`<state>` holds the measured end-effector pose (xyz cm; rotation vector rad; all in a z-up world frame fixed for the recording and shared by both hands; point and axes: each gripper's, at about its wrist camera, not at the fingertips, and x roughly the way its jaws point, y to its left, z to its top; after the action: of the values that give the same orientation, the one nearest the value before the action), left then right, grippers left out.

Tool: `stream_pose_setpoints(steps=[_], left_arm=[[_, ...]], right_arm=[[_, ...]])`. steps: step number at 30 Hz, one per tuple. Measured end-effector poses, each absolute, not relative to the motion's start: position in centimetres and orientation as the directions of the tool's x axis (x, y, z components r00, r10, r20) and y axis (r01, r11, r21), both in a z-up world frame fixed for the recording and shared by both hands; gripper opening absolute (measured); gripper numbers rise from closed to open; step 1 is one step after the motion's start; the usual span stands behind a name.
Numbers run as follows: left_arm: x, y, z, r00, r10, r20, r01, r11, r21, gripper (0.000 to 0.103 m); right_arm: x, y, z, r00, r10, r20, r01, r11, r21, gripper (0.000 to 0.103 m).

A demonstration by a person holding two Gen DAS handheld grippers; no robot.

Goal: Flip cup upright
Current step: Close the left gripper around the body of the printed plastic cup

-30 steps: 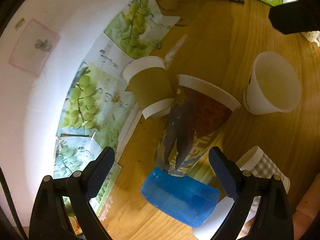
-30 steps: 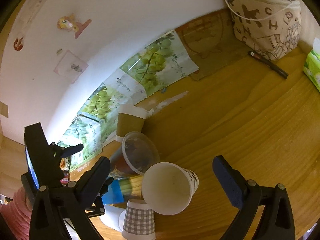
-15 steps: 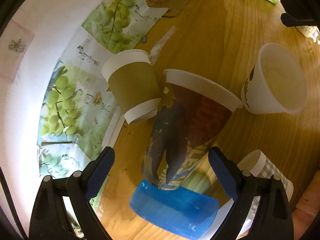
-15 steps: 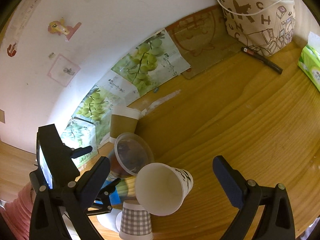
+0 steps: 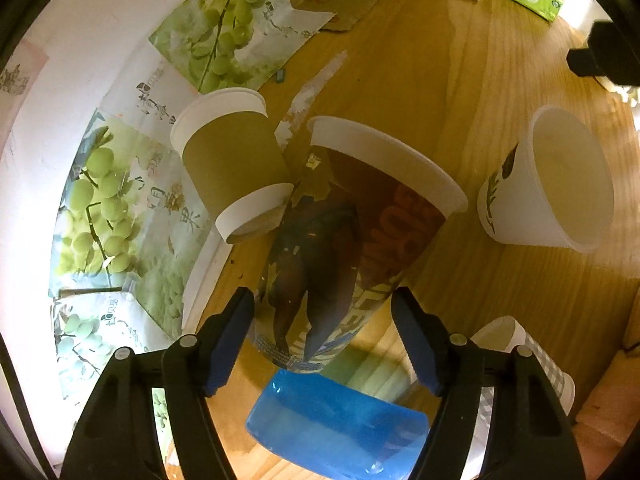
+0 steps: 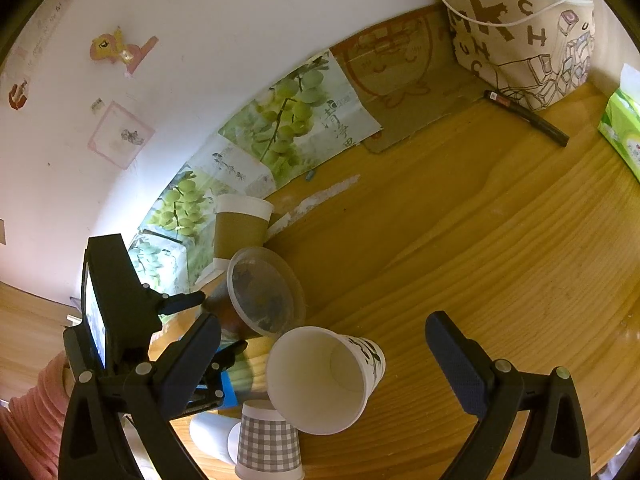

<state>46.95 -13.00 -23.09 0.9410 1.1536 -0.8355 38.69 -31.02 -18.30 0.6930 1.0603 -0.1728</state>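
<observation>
A tall printed paper cup [image 5: 352, 240] lies on its side on the wooden table [image 5: 460, 100], its mouth pointing away from me; it also shows in the right wrist view [image 6: 264, 292]. My left gripper [image 5: 322, 336] straddles its base, fingers close on both sides, and whether the pads touch I cannot tell. A brown-sleeved cup [image 5: 232, 168] stands upside down beside it. A white leaf-print cup [image 5: 548, 184] lies on its side. My right gripper [image 6: 324, 364] is open and empty above that white cup [image 6: 324, 376].
A blue plastic cup [image 5: 336, 424] lies under the printed cup's base. A grey checked cup [image 6: 268, 440] stands upside down nearby. Grape posters [image 5: 120, 200] lean on the wall at left. A pen [image 6: 528, 116], a cloth bag [image 6: 520, 28] and a tissue pack [image 6: 620, 128] are at the back.
My left gripper has moved forward and its fingers have narrowed around the printed cup's base. The right gripper has drifted slightly toward the white cup.
</observation>
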Motion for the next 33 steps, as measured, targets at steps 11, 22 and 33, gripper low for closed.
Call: stream_pose_setpoints(steps=[11, 22, 33], left_arm=[[48.2, -13.0, -22.8, 0.225, -0.062, -0.972, 0.892, 0.414, 0.18, 0.061], [49.9, -14.0, -22.7, 0.255, -0.072, -0.964, 0.894, 0.397, 0.207, 0.063], [52.2, -15.1, -24.1, 0.19, -0.05, -0.98, 0.906, 0.392, 0.156, 0.069]], right_arm=[[38.7, -31.1, -18.5, 0.497, 0.203, -0.844, 0.444, 0.775, 0.449, 0.103], [38.5, -31.7, -18.3, 0.503, 0.202, -0.841, 0.447, 0.772, 0.453, 0.103], [38.6, -32.7, -18.6, 0.495, 0.201, -0.845, 0.467, 0.759, 0.454, 0.103]])
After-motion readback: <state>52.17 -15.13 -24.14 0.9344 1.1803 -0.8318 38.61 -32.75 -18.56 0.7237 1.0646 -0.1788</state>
